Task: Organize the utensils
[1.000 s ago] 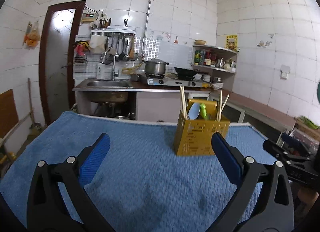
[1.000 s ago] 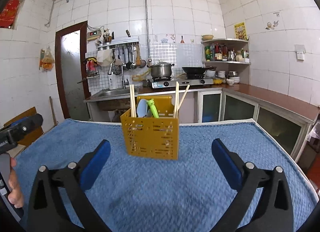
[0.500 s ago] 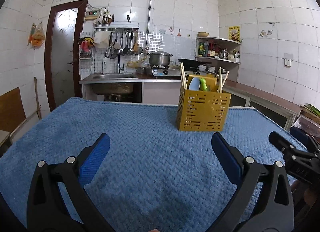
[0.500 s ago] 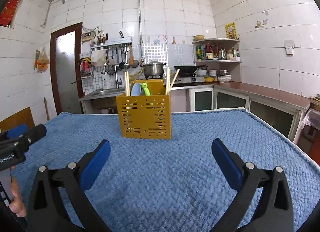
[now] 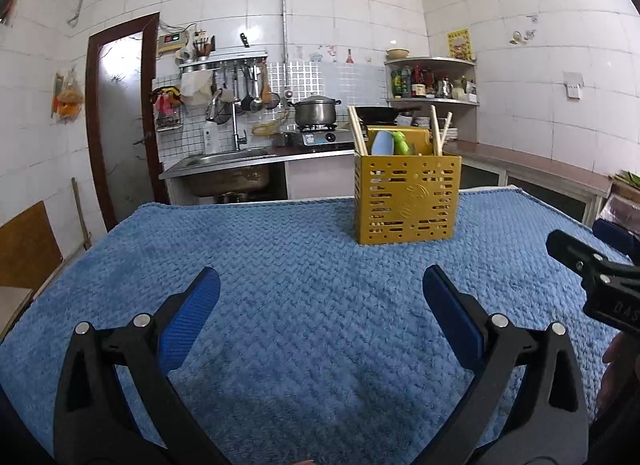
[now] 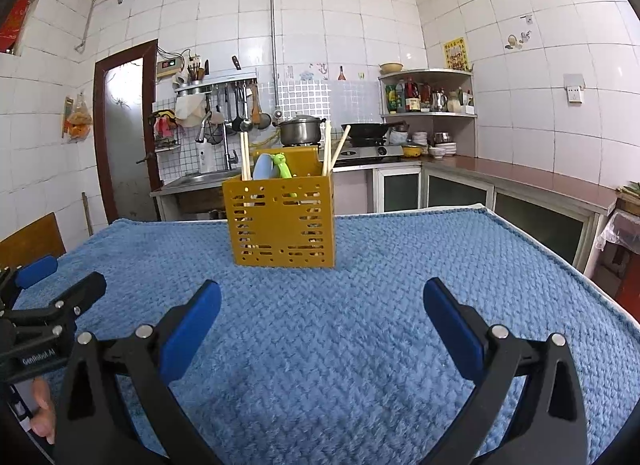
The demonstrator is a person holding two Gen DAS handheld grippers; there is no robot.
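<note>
Both grippers empty, jaws apart, low over the blue cloth; yellow utensil holder stands upright ahead.

Left gripper [image 5: 321, 289]: blue pads spread wide, nothing between them; holder [image 5: 406, 199] at about 1 o'clock, well apart from the tips. Right gripper [image 6: 322, 299]: pads spread wide, nothing held; same holder [image 6: 282, 221] near 12 o'clock, slightly left. Holder rests on the blue cloth [image 6: 380, 305] covering the table. Inside it: wooden chopsticks [image 6: 245, 157] at the left, a second pair at the right, a pale blue spoon [image 6: 264, 167] and a green utensil [image 6: 282, 167] between them. Kitchen counter with sink, stove and pot [image 6: 300, 129] behind.
</note>
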